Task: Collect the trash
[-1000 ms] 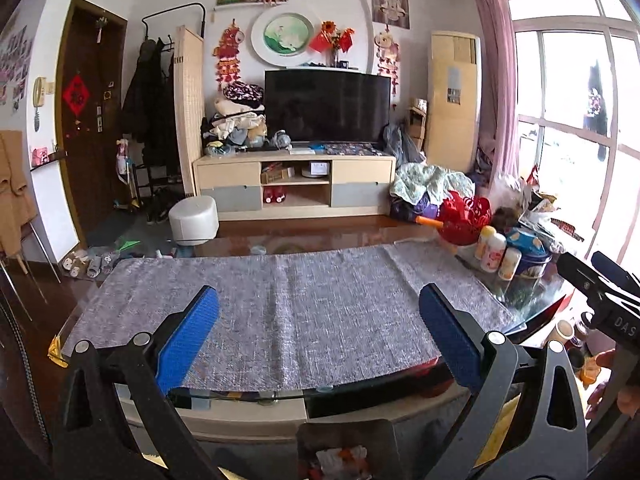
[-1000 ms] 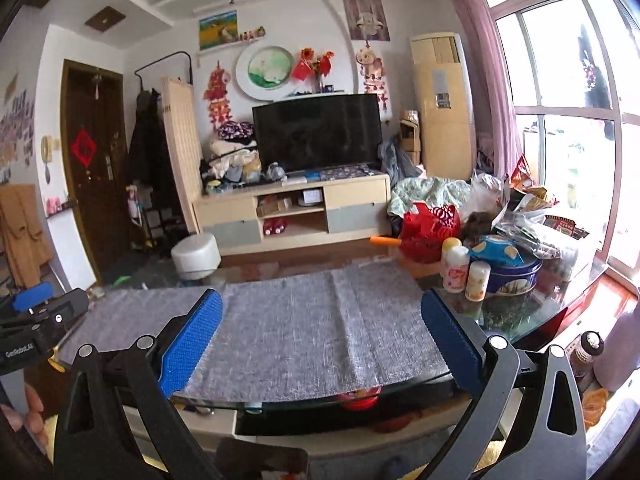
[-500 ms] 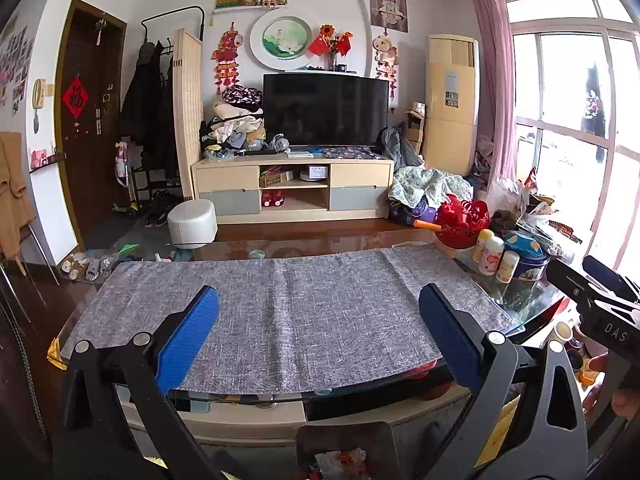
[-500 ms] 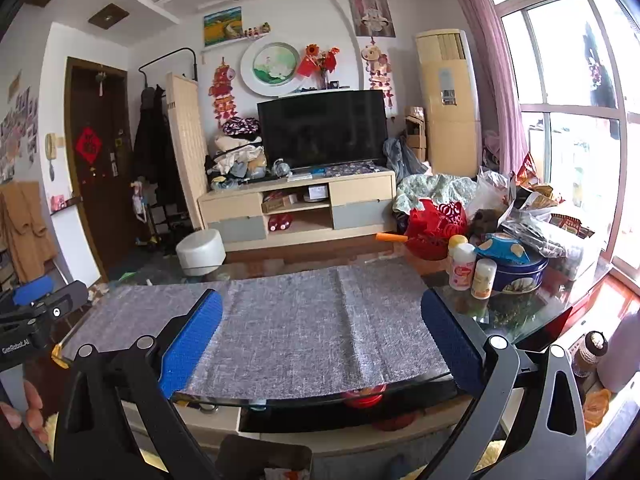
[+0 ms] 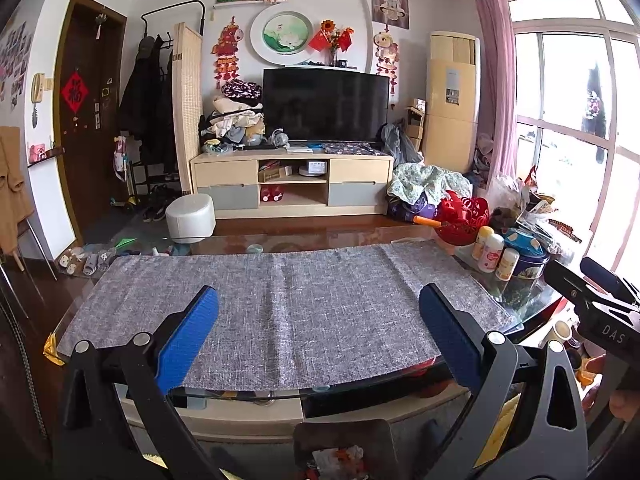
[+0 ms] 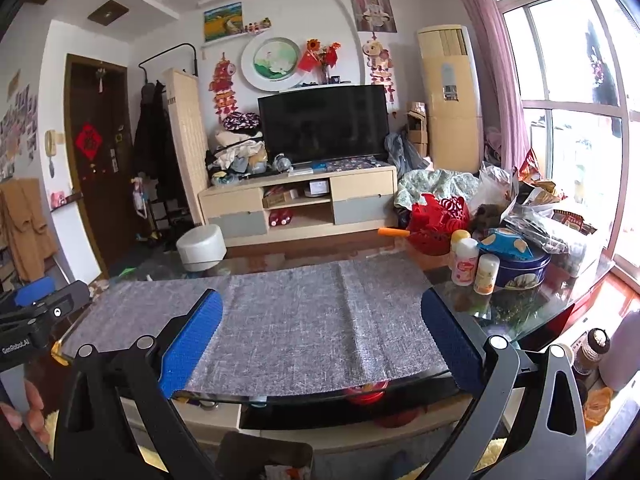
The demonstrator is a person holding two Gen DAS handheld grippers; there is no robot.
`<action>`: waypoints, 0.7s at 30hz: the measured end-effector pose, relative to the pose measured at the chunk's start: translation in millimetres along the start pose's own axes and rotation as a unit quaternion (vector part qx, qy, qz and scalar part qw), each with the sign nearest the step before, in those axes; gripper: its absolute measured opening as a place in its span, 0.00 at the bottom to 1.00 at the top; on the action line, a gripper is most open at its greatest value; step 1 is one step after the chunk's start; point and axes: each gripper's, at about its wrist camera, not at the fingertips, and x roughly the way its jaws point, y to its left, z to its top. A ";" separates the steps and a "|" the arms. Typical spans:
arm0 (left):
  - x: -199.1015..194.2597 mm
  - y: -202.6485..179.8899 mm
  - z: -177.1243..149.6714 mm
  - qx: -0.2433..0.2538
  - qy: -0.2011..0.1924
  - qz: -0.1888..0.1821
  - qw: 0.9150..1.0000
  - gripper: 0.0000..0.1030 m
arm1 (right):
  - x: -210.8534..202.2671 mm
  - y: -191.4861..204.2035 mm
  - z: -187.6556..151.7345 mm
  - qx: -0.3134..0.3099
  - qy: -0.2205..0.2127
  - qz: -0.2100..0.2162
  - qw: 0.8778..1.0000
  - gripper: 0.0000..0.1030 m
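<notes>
A grey cloth (image 5: 288,312) covers the glass table (image 5: 256,394) ahead; I see no loose trash on it. Below the table's near edge stands a brown bin (image 5: 304,440) holding crumpled white and orange scraps (image 5: 340,458); its rim (image 6: 268,450) also shows in the right wrist view. My left gripper (image 5: 318,296) hovers open over the cloth's near edge, nothing between its blue pads. My right gripper (image 6: 320,299) is open and empty too, over the cloth's right half. Each gripper shows in the other's view: the right gripper (image 5: 592,308) and the left gripper (image 6: 36,312), both hand-held.
The table's right end holds small bottles (image 6: 466,262), a blue tin (image 6: 520,270), a red basket (image 6: 438,224) and snack bags (image 6: 540,220). Beyond the table are a white stool (image 5: 190,218), a TV stand (image 5: 292,184) and a window on the right.
Almost nothing moved. Both views shifted only slightly, and both grippers stayed open above the table's near edge.
</notes>
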 end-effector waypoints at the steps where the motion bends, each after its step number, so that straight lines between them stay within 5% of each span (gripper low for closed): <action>1: 0.1 -0.1 0.0 -0.001 0.000 0.000 1.000 0.92 | 0.4 0.0 0.0 0.000 0.000 0.000 1.000 0.97; 21: -0.3 0.9 0.4 -0.005 0.003 0.002 1.000 0.92 | 1.5 5.8 -2.5 -0.003 0.000 0.001 1.000 0.97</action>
